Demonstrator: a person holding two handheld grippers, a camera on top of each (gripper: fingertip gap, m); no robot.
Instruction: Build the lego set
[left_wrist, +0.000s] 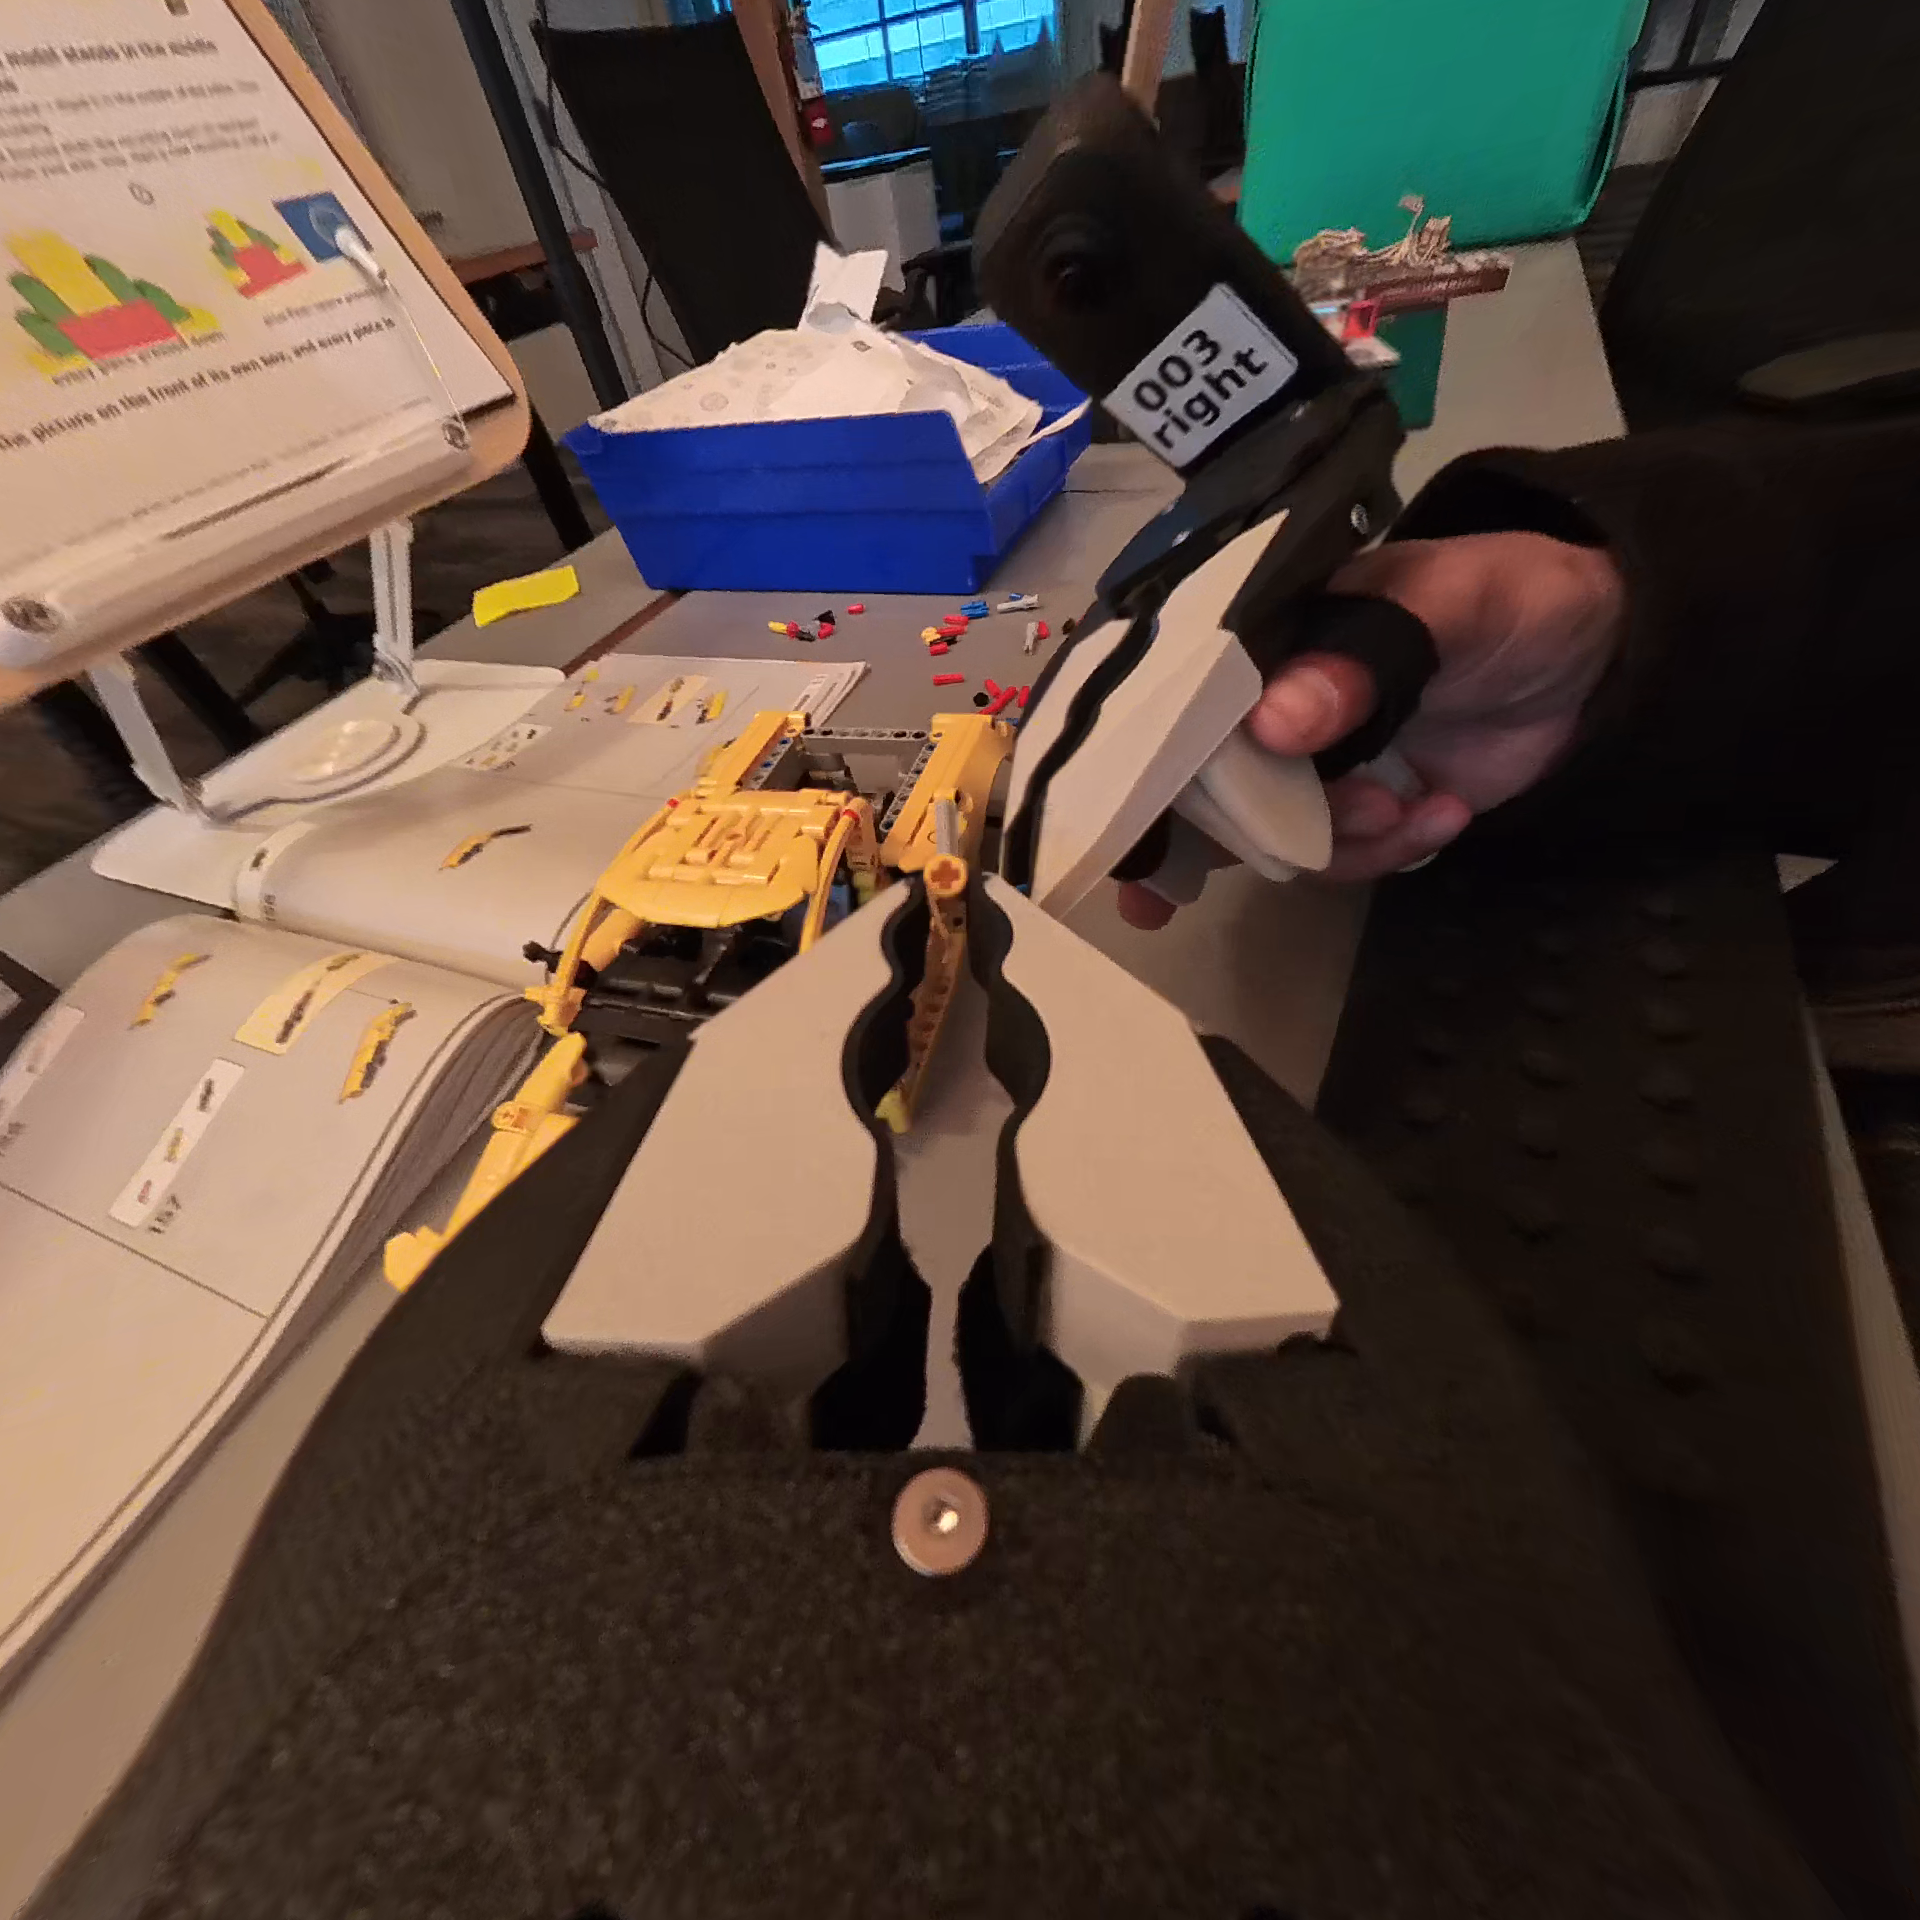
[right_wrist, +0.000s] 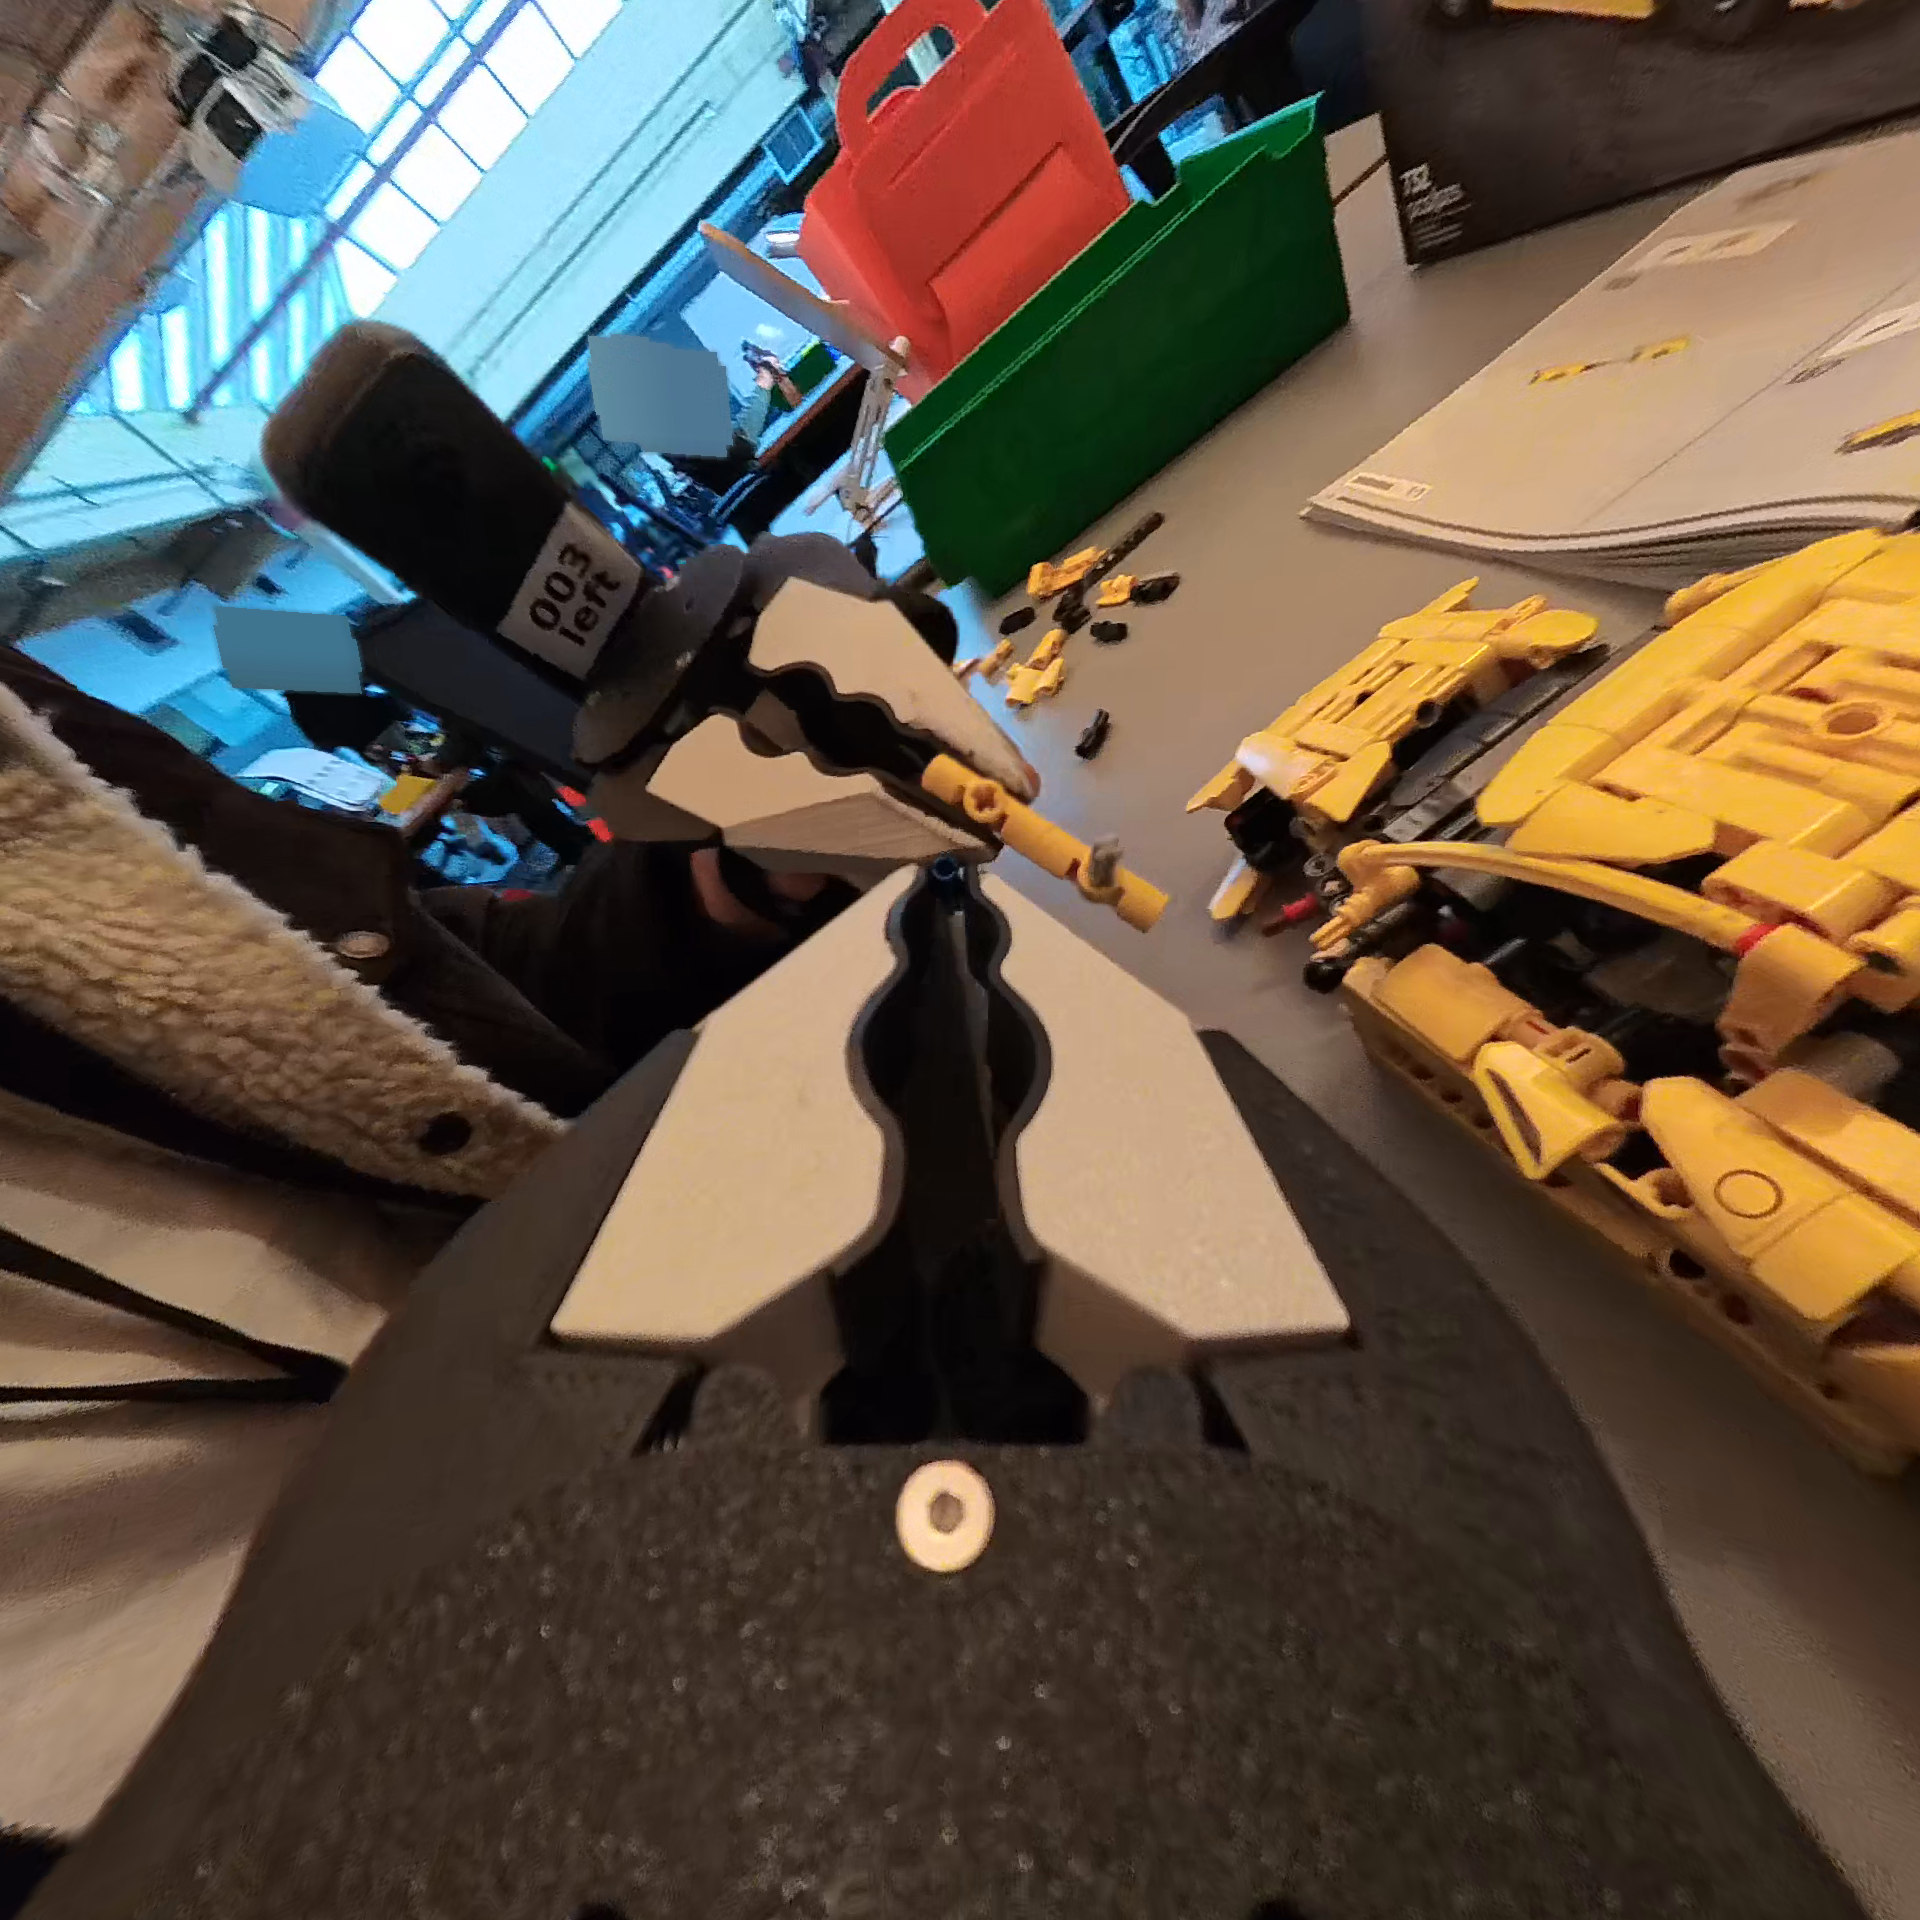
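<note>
Left gripper (left_wrist: 948, 883) clamps yellow beam (left_wrist: 935, 997); right gripper (right_wrist: 951, 878) pinches blue pin (right_wrist: 943, 871); blue bin (left_wrist: 821, 499) holds papers (left_wrist: 831, 379).

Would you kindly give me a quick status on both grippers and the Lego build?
Left gripper shut on yellow beam. Right gripper shut on small blue pin, near beam. Yellow car model on table. Nothing between them.

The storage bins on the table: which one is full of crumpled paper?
The blue bin, behind the yellow lego car. The green bin holds a red carton instead.
</note>
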